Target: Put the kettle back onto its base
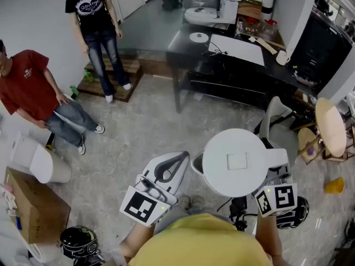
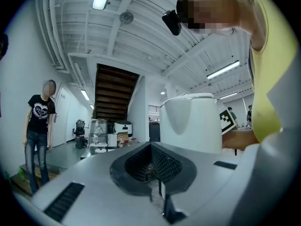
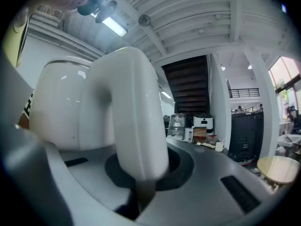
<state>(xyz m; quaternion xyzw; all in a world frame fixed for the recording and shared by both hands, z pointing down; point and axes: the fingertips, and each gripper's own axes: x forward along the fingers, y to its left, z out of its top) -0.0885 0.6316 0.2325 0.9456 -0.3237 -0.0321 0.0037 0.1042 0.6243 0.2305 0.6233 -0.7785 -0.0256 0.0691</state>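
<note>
Quick rundown: the kettle (image 1: 237,160) is held up in the air above the floor, just in front of the yellow shirt (image 1: 205,243). Its underside, and whatever sits straight below it, is blocked by its own round body in the head view. It's glossy white and drum-shaped, topped by a flat round lid with a small square tab.

The thick curved handle (image 3: 136,117) is clamped between the right gripper's (image 3: 141,187) jaws. Its lower end is lost in the dark recess there. From above, that gripper is mostly covered, with only its marker cube (image 1: 275,198) left showing.

The left gripper (image 1: 172,168) is held just beside the spout, matte grey, jaws pinched together on nothing.

Farther out, a speckled grey floor (image 1: 150,132) and a black table (image 1: 233,65) are seen, its clutter too small to sort out. A person in a black tee (image 1: 97,26) is cut off at the top edge.
</note>
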